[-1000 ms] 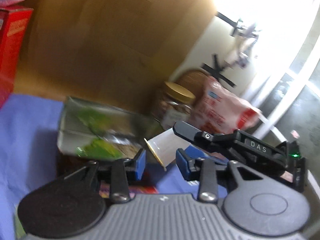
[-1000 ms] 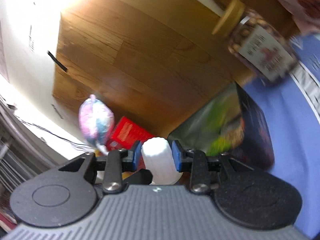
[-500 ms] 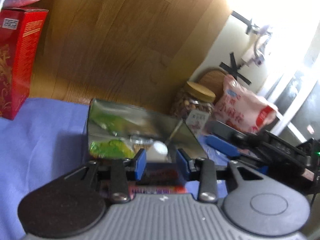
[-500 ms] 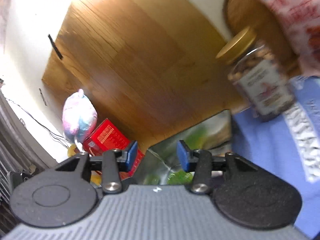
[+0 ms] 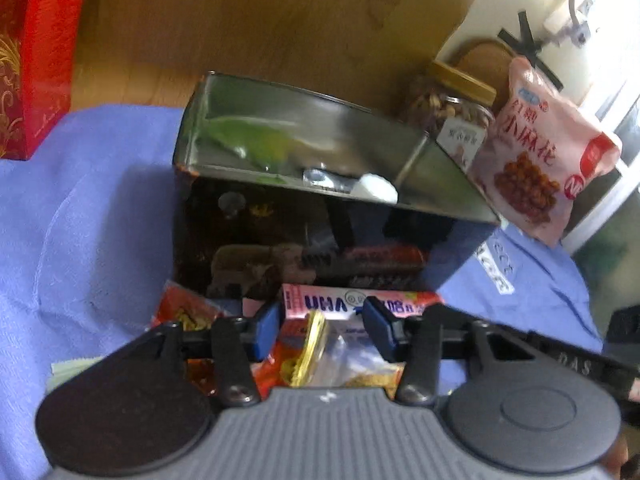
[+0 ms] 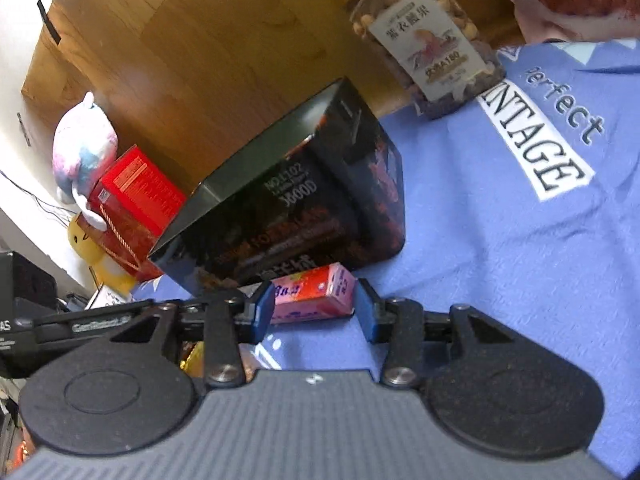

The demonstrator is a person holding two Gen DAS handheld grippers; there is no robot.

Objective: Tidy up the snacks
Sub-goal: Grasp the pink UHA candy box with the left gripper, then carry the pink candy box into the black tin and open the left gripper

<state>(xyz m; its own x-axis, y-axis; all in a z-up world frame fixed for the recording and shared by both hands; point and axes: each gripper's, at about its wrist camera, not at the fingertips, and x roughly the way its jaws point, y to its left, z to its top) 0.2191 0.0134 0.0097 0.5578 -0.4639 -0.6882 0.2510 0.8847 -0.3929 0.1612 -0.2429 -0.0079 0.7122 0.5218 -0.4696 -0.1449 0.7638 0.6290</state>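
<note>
A dark tin stands open on the blue cloth, with a green packet and a white pot inside it. Loose snacks lie in front of it: a pink candy box, red packets and a gold one. My left gripper hovers low over this pile; its jaws are opening and the pads press on nothing. In the right wrist view the pink candy box lies on the cloth between the tips of my right gripper, which is open and apart from it.
A nut jar and a pink snack bag stand behind the tin to the right. A red carton stands at the far left with a plush toy on it. Beyond lies wooden floor.
The right gripper let go of the white pot, which now lies in the tin. Both grippers sank and tilted down toward the snack pile in front of the tin.
</note>
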